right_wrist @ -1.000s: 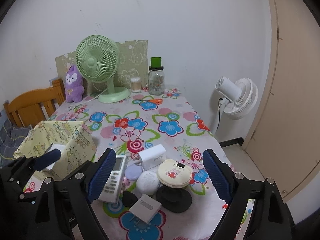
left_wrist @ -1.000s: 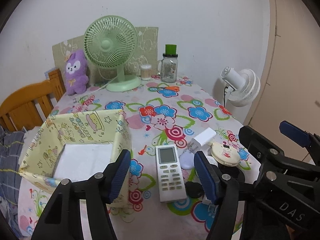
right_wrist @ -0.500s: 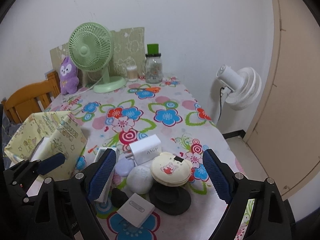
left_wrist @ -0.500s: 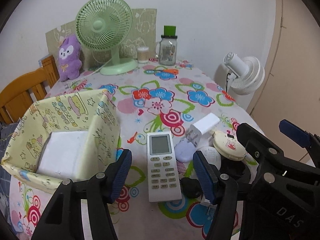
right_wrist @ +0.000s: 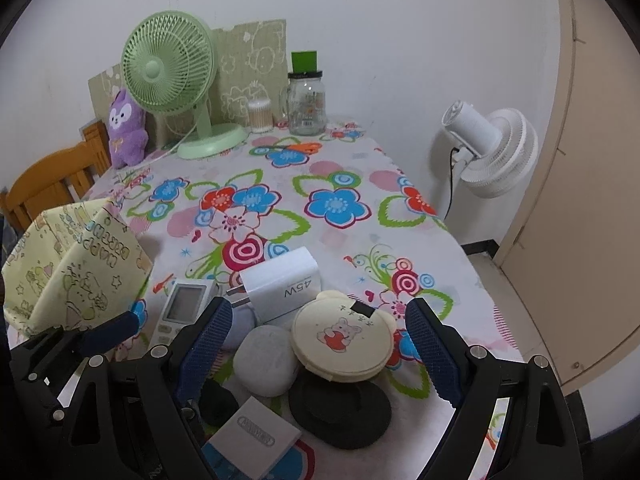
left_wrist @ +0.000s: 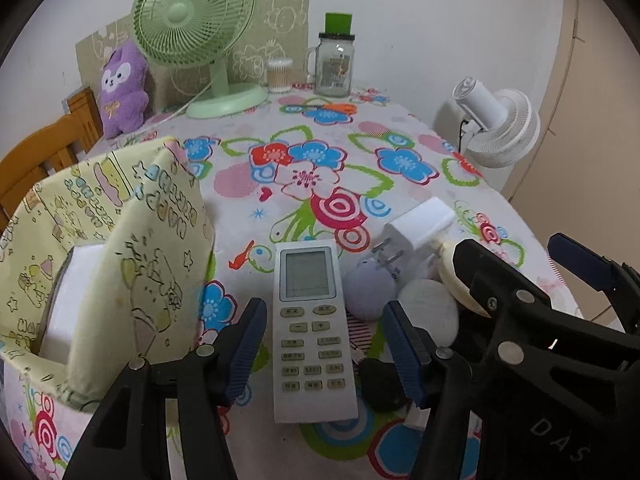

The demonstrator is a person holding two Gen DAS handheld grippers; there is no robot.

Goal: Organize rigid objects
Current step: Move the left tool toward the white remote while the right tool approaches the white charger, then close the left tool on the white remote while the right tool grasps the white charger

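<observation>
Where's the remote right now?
On the tablecloth in the left wrist view, the remote lies between the open left gripper fingers, with the yellow box to its left.

Even, soft indoor light, faint shadows, sharp focus; fisheye bending and dark vignette at edges.

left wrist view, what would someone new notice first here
The white remote lies on the flowered tablecloth, framed by the open left tool, whose jaws have just been closing without touching it. To its left stands a yellow cartoon-print bag, to its right a cluster with a white charger. A green fan stands at the far edge.
</observation>
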